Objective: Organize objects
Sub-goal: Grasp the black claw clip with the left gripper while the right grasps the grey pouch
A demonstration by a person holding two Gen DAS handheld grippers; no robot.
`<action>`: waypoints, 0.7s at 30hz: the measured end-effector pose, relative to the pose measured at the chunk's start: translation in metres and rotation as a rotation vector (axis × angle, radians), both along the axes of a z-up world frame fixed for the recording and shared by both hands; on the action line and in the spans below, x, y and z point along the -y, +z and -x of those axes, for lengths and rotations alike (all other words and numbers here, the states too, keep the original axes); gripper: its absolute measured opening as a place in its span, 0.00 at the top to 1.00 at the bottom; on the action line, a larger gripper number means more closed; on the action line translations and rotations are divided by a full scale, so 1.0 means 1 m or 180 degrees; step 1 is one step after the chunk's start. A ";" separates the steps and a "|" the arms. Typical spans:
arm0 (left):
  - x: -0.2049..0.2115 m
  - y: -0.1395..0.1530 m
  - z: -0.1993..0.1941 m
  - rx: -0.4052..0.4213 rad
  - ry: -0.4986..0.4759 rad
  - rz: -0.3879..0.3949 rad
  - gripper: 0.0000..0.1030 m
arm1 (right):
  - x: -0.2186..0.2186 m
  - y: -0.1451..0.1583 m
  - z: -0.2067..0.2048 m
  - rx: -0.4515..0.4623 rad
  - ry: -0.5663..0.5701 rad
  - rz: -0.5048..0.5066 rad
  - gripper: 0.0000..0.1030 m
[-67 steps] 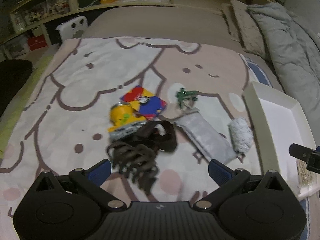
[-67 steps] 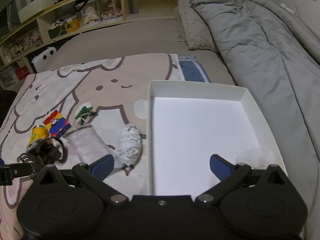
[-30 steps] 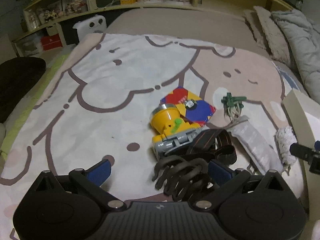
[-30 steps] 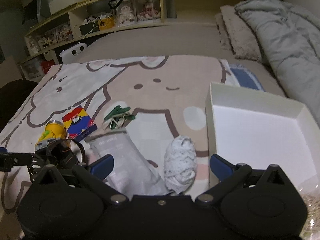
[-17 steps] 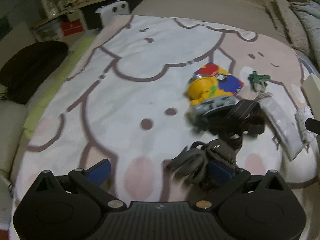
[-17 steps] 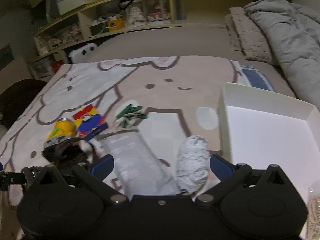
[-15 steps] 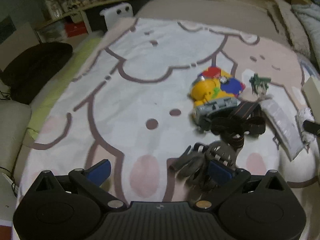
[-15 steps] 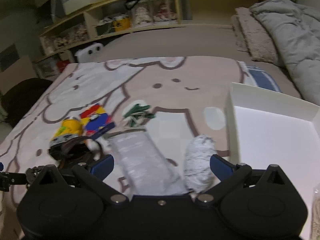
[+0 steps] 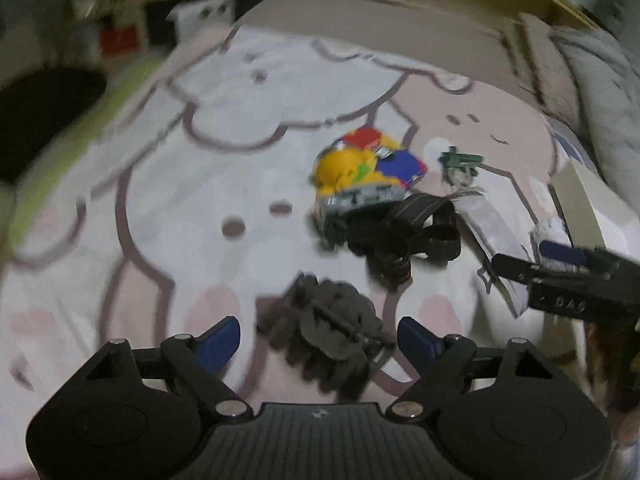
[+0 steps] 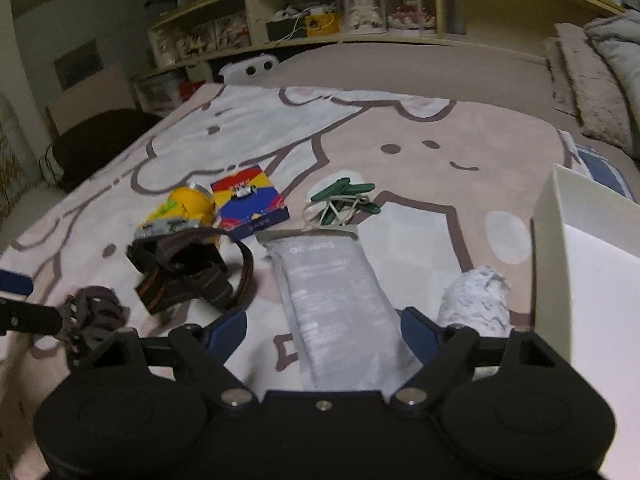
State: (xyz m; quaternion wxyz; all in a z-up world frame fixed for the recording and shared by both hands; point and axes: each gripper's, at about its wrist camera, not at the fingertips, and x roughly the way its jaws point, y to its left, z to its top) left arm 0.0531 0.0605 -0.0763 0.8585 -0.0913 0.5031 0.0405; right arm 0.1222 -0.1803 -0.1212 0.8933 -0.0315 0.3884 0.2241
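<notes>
Left tool (image 9: 319, 336): blue-padded fingers spread wide, holding nothing. A dark brown, toothed hair claw clip (image 9: 328, 332) of hard plastic lies on the blanket between the fingers; contact cannot be judged, as the left view is motion-blurred.

Right tool (image 10: 324, 330): fingers likewise spread wide, empty. It hovers over the near end of a flat, grey, matte pouch (image 10: 332, 300) with faint printed lettering; whether the pads touch it cannot be told.

All items rest on a bed covered by a soft blanket (image 10: 400, 168) printed with pale cartoon figures in brown outline. Beside the pouch, on its right, lies a white, crumpled, fuzzy oblong bundle (image 10: 476, 296), just beside the wall of a shallow white rectangular box (image 10: 546, 240). Beyond the pouch: a small cluster of green pegs with a pale elastic loop (image 10: 340, 202). To the left: a flat, glossy card pack (image 10: 250, 200) in red, yellow and blue, and touching it a yellow domed headlamp (image 10: 180, 212) with grey base, its dark woven strap (image 10: 188, 268) coiled in front. The claw clip (image 10: 92, 316) sits nearest the left tool's finger.
</notes>
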 end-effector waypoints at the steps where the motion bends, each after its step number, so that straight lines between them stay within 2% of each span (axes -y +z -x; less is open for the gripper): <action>1: -0.002 -0.005 -0.002 -0.0026 0.0113 0.0092 0.17 | 0.000 -0.004 -0.003 -0.0008 0.0002 0.0018 0.18; 6: -0.008 -0.019 -0.011 -0.0065 0.0642 0.0583 0.16 | -0.001 -0.025 -0.014 -0.0097 -0.0099 0.0151 0.17; 10: -0.008 -0.026 -0.015 -0.0037 0.0986 0.0611 0.14 | -0.004 -0.030 -0.014 -0.0187 -0.0069 0.0220 0.16; 12: -0.011 -0.028 -0.015 -0.0027 0.1133 0.0665 0.16 | -0.007 -0.028 -0.014 -0.0265 -0.0078 0.0213 0.20; 14: -0.013 -0.030 -0.015 -0.0018 0.1189 0.0677 0.18 | -0.008 -0.027 -0.014 -0.0350 -0.0117 0.0189 0.25; 16: -0.014 -0.031 -0.014 -0.0028 0.1206 0.0596 0.32 | -0.012 -0.025 -0.011 -0.0397 -0.0129 0.0225 0.28; 21: -0.014 -0.030 -0.013 -0.0026 0.1005 0.0511 0.33 | -0.021 -0.021 0.000 -0.0552 -0.0120 0.0352 0.37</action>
